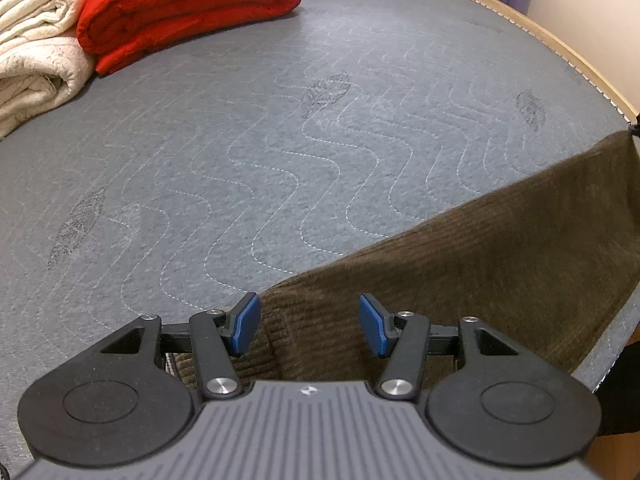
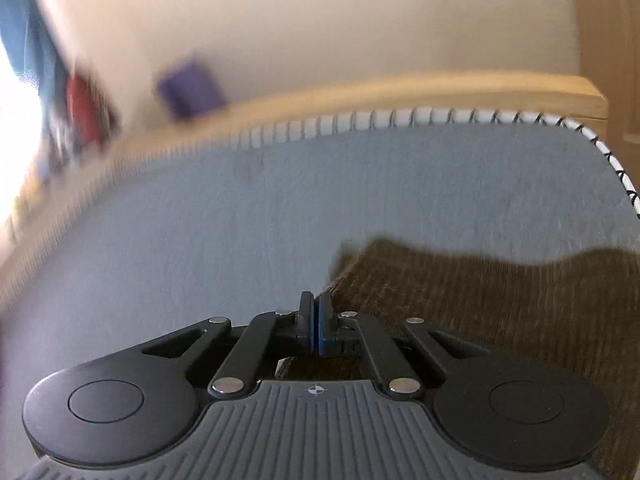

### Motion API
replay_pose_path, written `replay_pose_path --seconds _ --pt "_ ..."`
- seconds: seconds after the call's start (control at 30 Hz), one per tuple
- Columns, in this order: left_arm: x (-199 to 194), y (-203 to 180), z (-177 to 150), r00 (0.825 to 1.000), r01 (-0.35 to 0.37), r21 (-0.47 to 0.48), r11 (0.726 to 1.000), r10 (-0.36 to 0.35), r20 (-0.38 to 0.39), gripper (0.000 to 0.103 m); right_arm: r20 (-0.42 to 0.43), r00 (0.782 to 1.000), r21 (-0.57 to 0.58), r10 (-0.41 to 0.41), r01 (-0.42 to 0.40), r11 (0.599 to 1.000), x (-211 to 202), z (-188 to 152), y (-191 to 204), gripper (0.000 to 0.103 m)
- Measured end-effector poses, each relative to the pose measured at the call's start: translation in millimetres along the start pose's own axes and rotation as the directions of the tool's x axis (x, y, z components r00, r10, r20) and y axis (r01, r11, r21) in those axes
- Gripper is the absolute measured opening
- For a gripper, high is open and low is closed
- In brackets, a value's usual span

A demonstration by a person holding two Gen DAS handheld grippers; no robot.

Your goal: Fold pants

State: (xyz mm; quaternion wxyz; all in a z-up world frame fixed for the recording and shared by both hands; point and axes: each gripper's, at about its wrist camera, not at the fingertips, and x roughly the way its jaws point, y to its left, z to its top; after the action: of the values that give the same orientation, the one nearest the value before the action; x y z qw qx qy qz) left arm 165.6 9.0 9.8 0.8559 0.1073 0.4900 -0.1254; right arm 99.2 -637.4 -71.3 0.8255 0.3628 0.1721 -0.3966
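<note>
Left wrist view first: the left gripper [image 1: 310,324] hangs with its blue pads [image 1: 245,322] set apart, straddling the near end of the pants [image 1: 460,264] without pressing on them. That gap looks like readiness, a jaw placed over an edge it means to take. The right gripper [image 2: 315,322], seen from the right wrist camera, has its pads brought together; the pants' corner lies just beside and behind the tips, but whether any cloth is pinched between them I cannot tell, since the picture is smeared with motion.

The pants are dark olive-brown corduroy, ribbed in fine parallel cords, and they lie on the near right part of the mattress [image 1: 240,140], one long edge running diagonally up toward the far right rim. In the right wrist view their far edge is wavy and loose rather than squared, so I judge the fold has yet to be finished.

Beneath them the mattress is grey felted fabric, quilted in pale wavy stitch lines with a few darker leaf-shaped motifs, and edged by a white cord with black ticks. A pale wooden bed frame [image 1: 560,48] borders it. At the far left sit a folded red blanket [image 1: 188,8], plush and rounded at its fold, and cream blankets [image 1: 36,56] rolled beside it, well apart from the work.
</note>
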Motion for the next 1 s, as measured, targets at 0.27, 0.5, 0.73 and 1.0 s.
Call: replay_pose_path --seconds 0.27,0.5,0.73,1.0 --pt "4 8 -18 0.997 0.042 0.031 0.999 -0.04 -0.059 0.06 -0.156 0.987 0.013 -0.033 0.035 0.999 26 2 -31 0.014" --pt "2 37 -49 0.993 0.039 -0.001 0.999 -0.039 -0.112 0.06 -0.163 0.982 -0.079 0.096 -0.11 0.991 -25 10 -22 0.03" --pt "18 20 -111 0.941 0.142 0.199 0.97 -0.07 -0.332 0.059 -0.202 0.976 -0.206 0.086 -0.128 0.97 -63 15 -31 0.035" --pt "-22 15 -100 0.977 0.144 0.184 0.972 -0.11 -0.182 0.06 -0.298 0.953 0.051 0.051 -0.037 0.998 -89 29 -106 0.035"
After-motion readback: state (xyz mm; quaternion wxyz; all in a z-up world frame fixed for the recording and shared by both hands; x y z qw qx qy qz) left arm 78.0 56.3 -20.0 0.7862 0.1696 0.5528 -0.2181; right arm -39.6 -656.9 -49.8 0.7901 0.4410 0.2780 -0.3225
